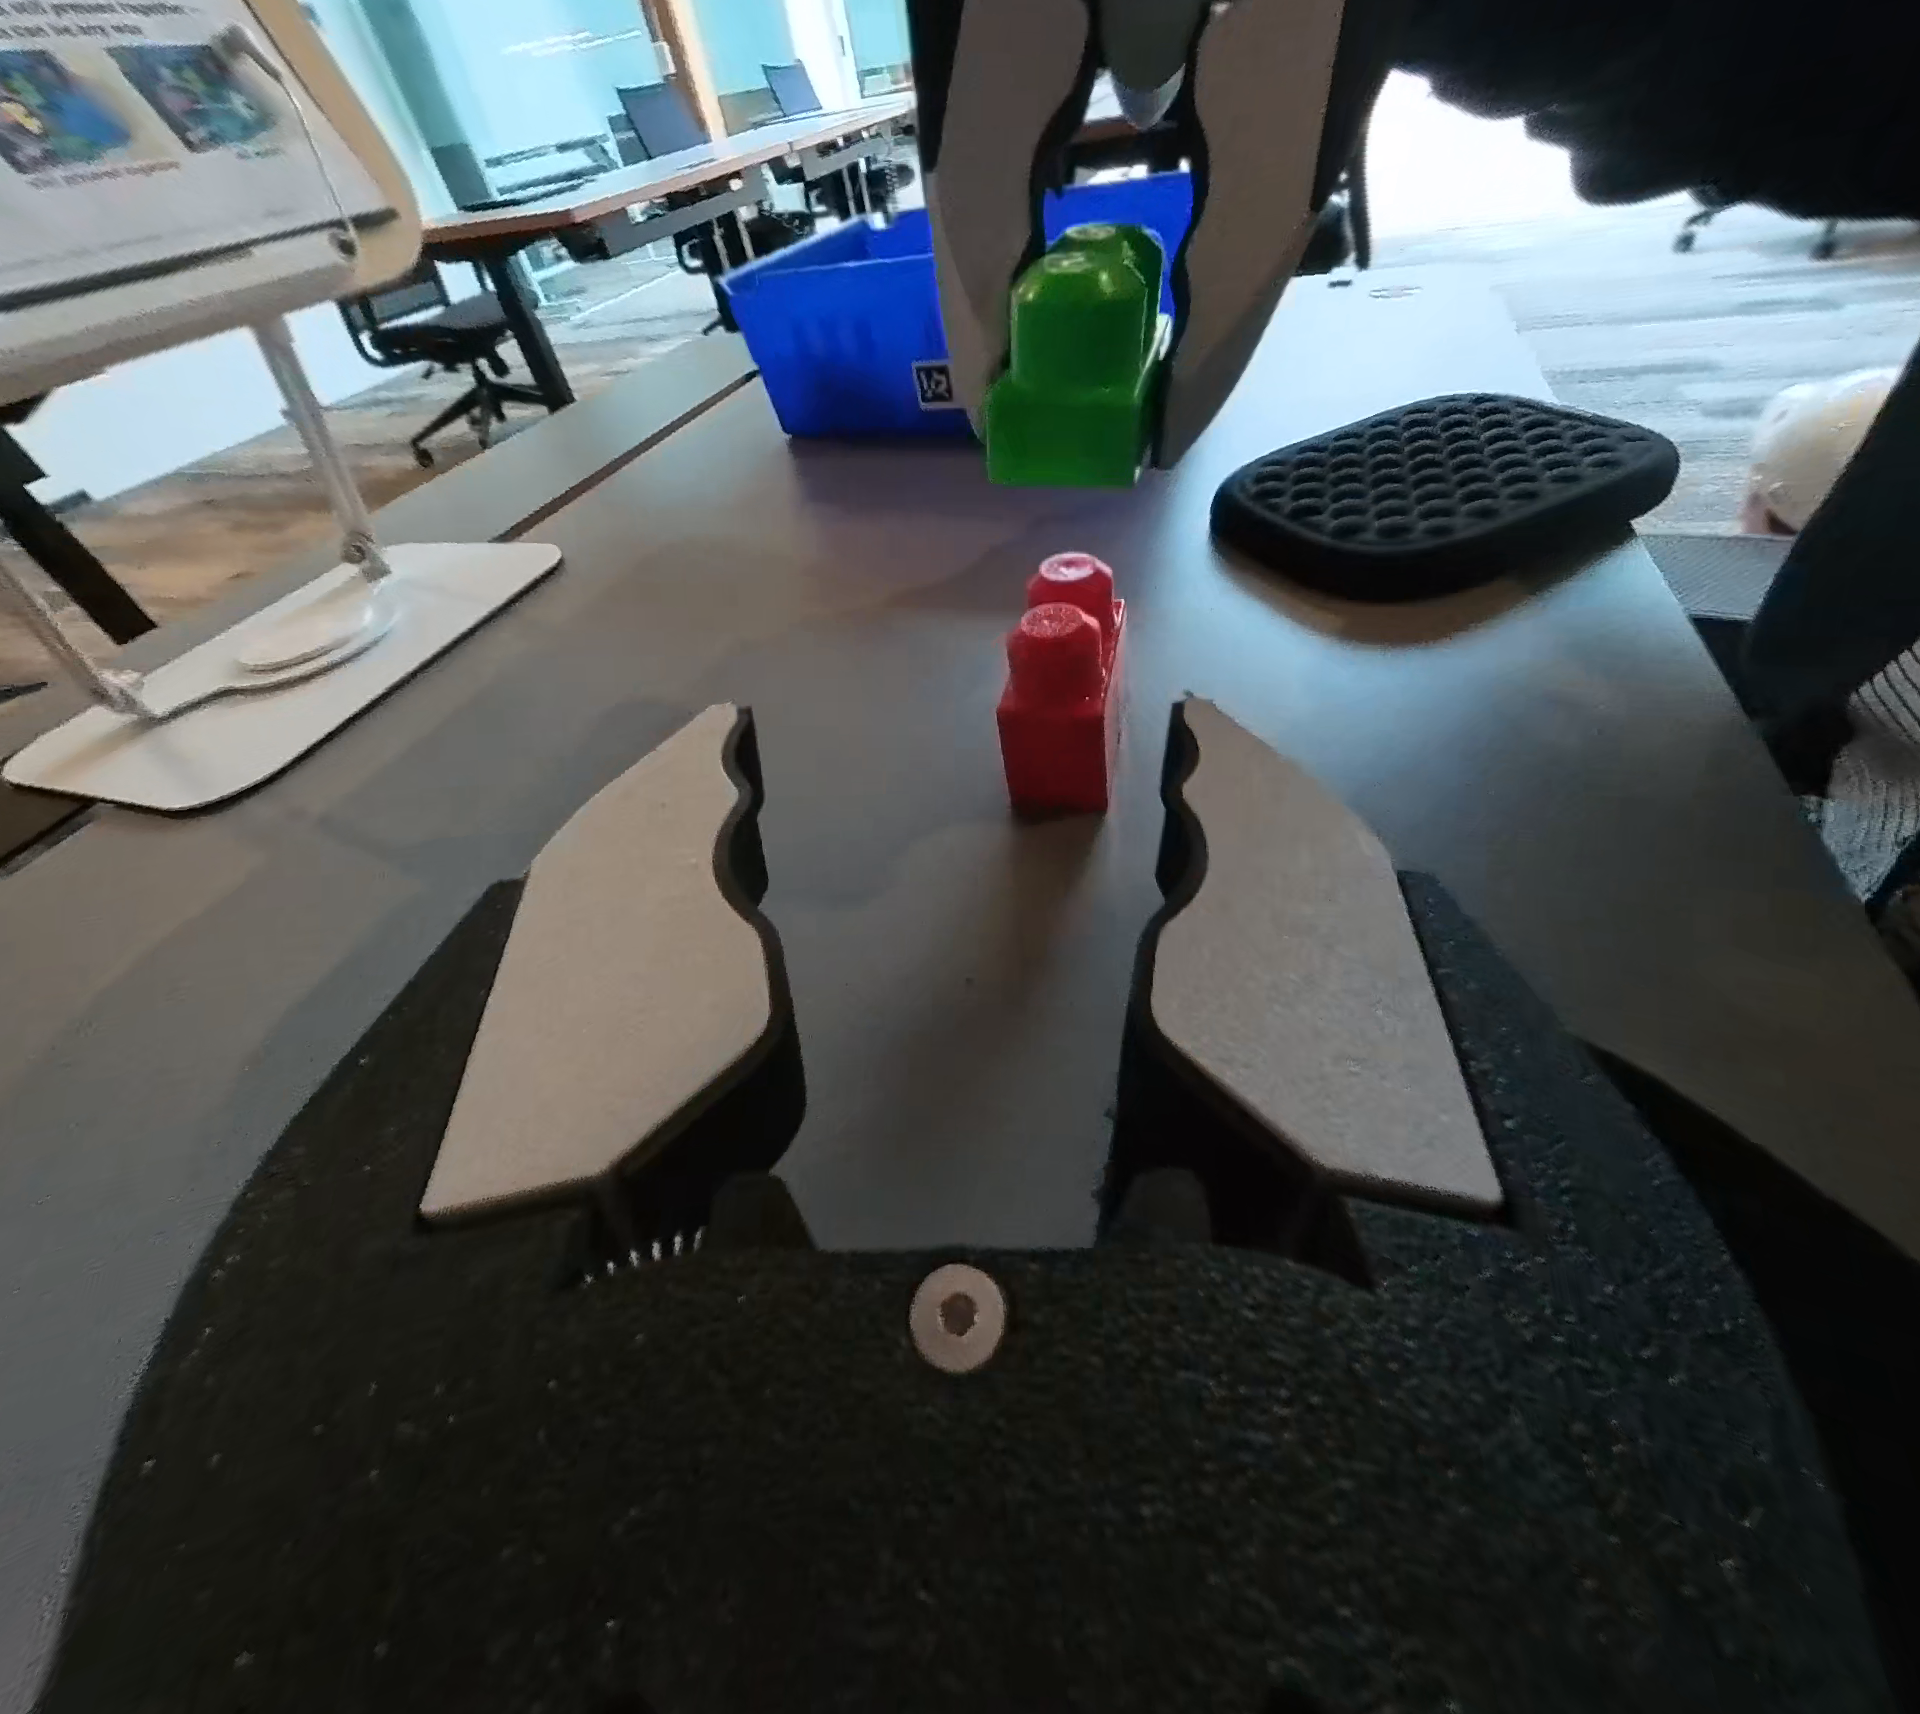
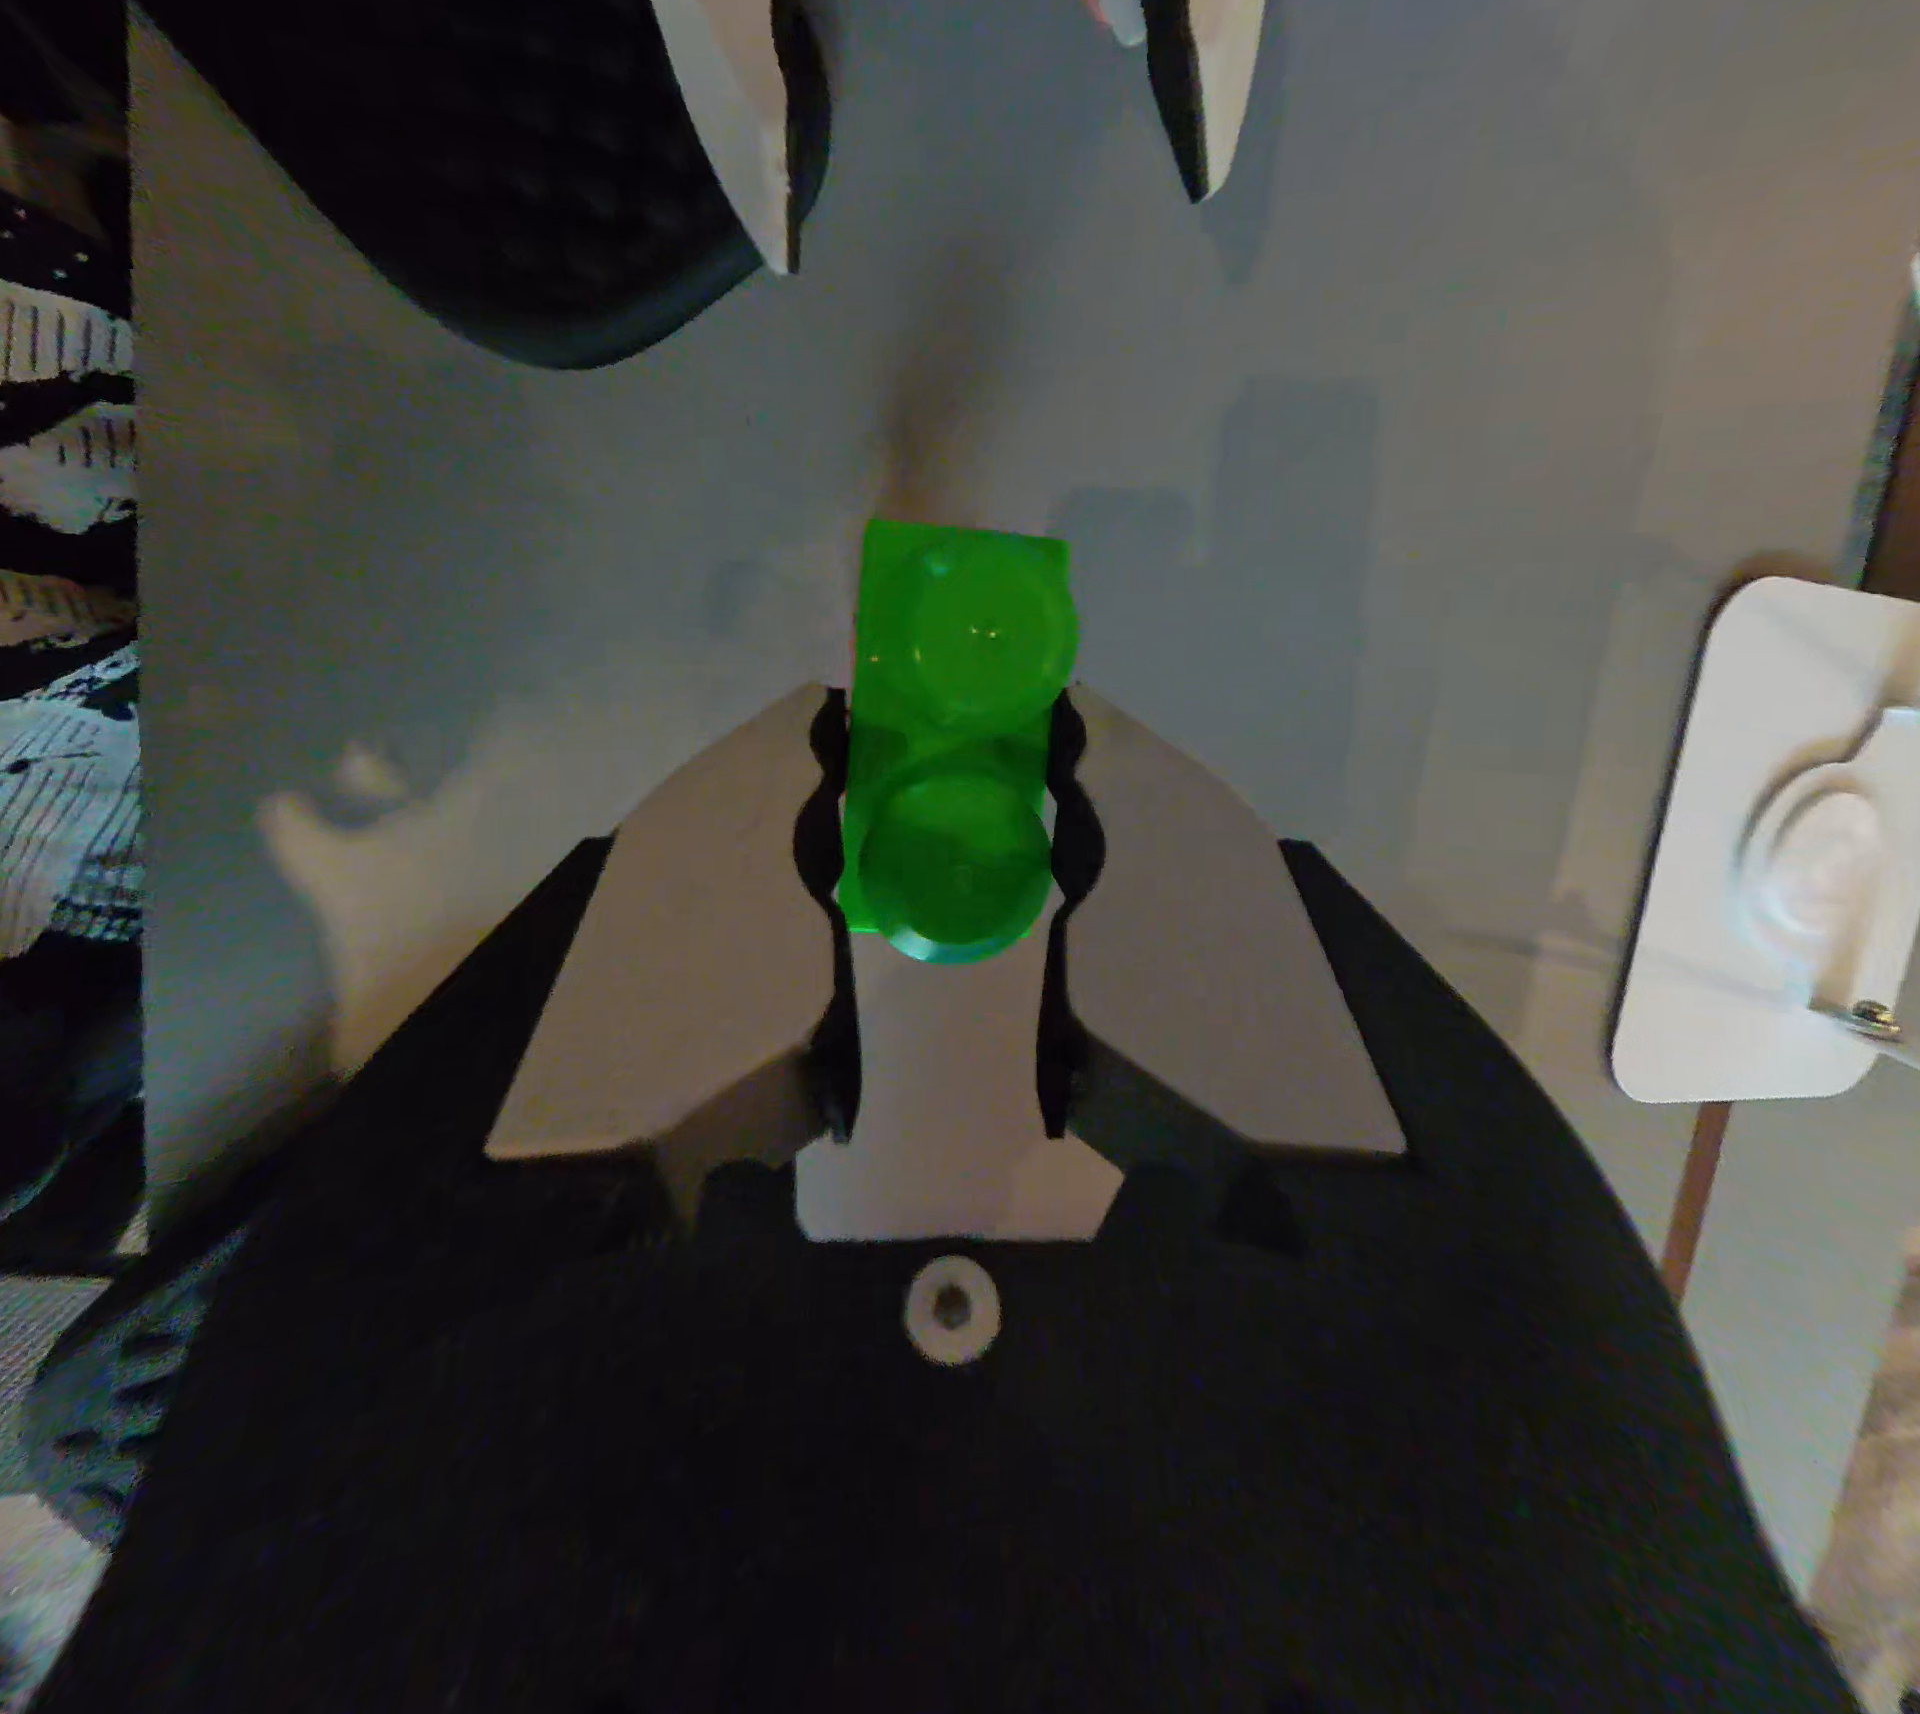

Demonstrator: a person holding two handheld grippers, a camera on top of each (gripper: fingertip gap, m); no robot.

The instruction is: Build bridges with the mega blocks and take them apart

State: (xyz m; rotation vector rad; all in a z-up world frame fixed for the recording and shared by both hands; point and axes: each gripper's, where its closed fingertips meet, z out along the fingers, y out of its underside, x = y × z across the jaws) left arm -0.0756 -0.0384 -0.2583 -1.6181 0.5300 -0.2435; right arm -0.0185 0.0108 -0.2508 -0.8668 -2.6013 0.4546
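A red two-stud block [image 1: 1062, 708] stands on the dark table [image 1: 727, 584], just ahead of my left gripper [image 1: 961, 765], which is open and empty with the block near its right fingertip. My right gripper [image 2: 948, 729] is shut on a green two-stud block [image 2: 951, 734] and holds it from above, a little over the table. In the left wrist view the right gripper [image 1: 1075, 407] and the green block [image 1: 1075, 360] hang beyond the red block. In the right wrist view the left gripper [image 2: 992, 230] shows at the top; the red block is hidden there.
A blue bin [image 1: 852, 324] stands behind the green block. A black honeycomb pad [image 1: 1444, 490] lies at the right. A white stand base [image 1: 281, 656] holding a tilted sign [image 1: 156, 85] is at the left; the base also shows in the right wrist view [image 2: 1766, 843]. Spacing between my two grippers at the tips: around 9 cm.
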